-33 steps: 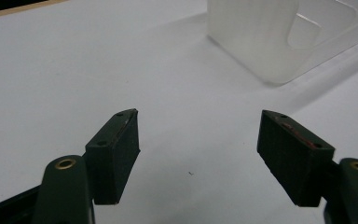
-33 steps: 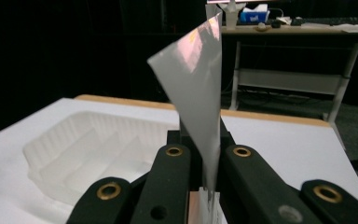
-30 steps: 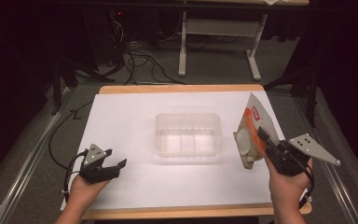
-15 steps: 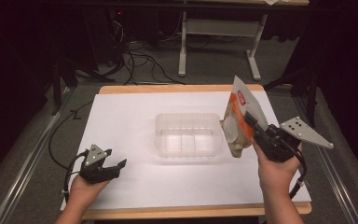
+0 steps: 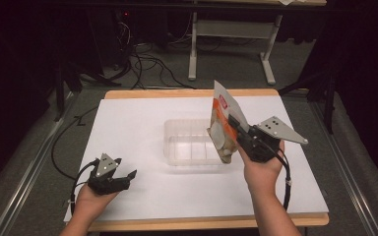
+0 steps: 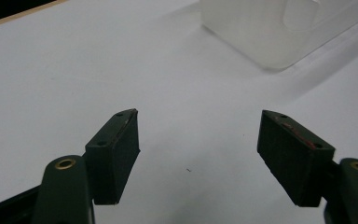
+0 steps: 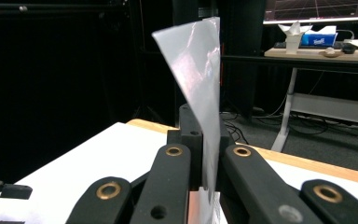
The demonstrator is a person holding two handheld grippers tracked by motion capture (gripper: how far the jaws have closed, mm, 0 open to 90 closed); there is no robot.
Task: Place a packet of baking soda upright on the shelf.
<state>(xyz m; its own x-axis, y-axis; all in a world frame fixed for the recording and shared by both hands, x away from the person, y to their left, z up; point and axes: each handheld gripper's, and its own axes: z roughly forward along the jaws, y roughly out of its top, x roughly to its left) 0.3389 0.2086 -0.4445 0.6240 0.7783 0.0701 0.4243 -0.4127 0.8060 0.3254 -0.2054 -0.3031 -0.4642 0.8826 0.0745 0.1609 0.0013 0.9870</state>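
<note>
A snack bag, orange and white with a silver back, hangs upright in the air over the right end of a clear plastic tub. My right gripper is shut on the bag's edge; in the right gripper view the silver film stands pinched between the black jaws. At the table's front left, my left gripper rests open with nothing in it. In the left gripper view its pads stand wide apart over white table, with the tub at the upper right.
The white table top has a wooden rim. A cable runs off the left edge. Beyond the table are a dark floor, cables and a grey desk frame. A far desk carries a tissue box.
The right hand has carried the bag left and a little up, from the table's right side to above the tub's right end. The left hand stayed put.
</note>
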